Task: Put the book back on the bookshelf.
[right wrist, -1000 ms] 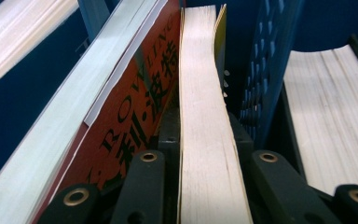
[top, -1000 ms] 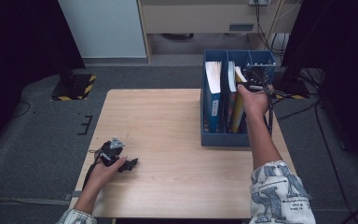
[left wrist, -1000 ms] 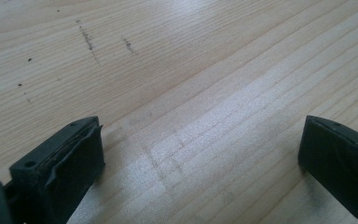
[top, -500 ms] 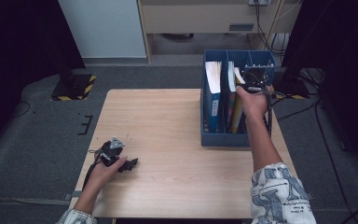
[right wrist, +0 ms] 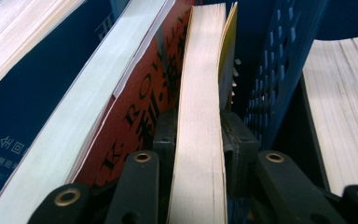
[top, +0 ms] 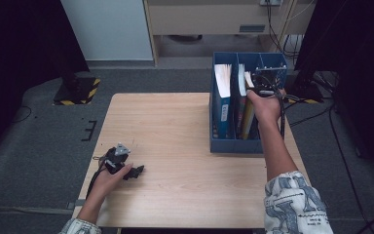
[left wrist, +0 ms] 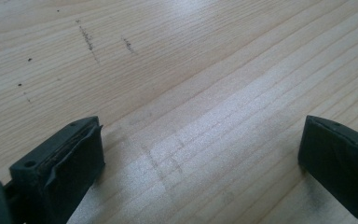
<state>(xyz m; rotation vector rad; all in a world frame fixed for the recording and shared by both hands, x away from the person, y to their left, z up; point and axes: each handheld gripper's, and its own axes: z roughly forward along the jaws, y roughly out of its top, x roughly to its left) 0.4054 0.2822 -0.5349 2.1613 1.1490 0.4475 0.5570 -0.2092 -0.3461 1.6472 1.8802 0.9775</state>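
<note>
A blue file box (top: pixel 233 145) with several compartments stands at the table's right side and holds upright books. My right gripper (top: pixel 264 83) reaches down into its middle compartment. In the right gripper view its jaws (right wrist: pixel 198 140) clamp a thin yellow-covered book (right wrist: pixel 201 84) by its page edge, beside a red-covered book (right wrist: pixel 142 98). The jaws have just been opening slightly, and the book is still between the pads. My left gripper (top: pixel 135 171) rests on the wooden table (top: pixel 175 122) near the front left. It is open (left wrist: pixel 200 154) with bare wood between the jaws.
A thick book (top: pixel 222 80) stands in the box's left compartment, and another pale page block (right wrist: pixel 345 107) shows behind the perforated blue divider (right wrist: pixel 279 60). Grey carpet, cables and dark stands surround the table.
</note>
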